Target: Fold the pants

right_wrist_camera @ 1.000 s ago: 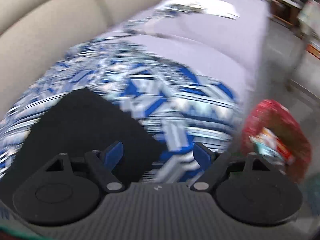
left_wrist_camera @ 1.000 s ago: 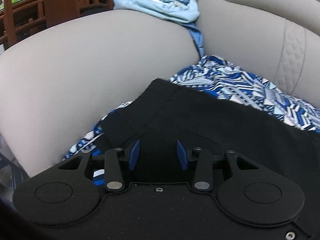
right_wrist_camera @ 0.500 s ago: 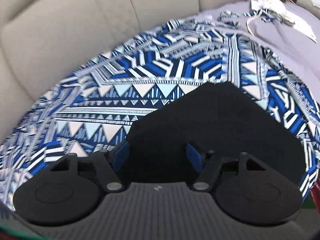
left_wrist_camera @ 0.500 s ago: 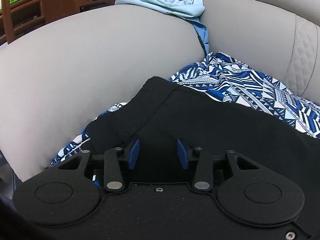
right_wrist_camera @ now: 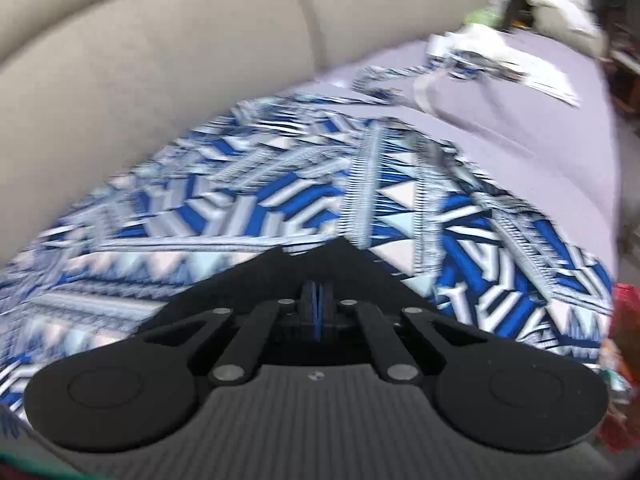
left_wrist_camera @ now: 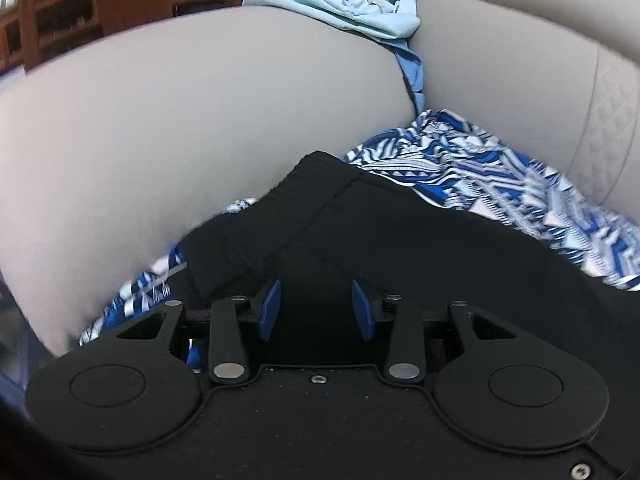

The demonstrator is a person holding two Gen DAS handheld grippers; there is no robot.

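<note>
Black pants [left_wrist_camera: 400, 248] lie on a blue-and-white patterned cloth [left_wrist_camera: 480, 168] on a beige sofa. My left gripper [left_wrist_camera: 316, 308] is open, low over the waistband end near the sofa arm, with black fabric between its blue pads. In the right wrist view my right gripper [right_wrist_camera: 318, 300] is shut on the leg end of the pants [right_wrist_camera: 320, 264], which rises in a peak over the patterned cloth [right_wrist_camera: 280, 192].
The beige sofa arm [left_wrist_camera: 180, 128] stands left, with light blue clothes [left_wrist_camera: 352, 4] on top. Sofa backrest [right_wrist_camera: 160, 60] is behind. A lilac sheet [right_wrist_camera: 540, 128] with papers lies far right. A red bag [right_wrist_camera: 624, 320] sits at the right edge.
My right gripper came over the leg end of the pants, then shut on it and lifted it. My left gripper stayed open and shifted slightly.
</note>
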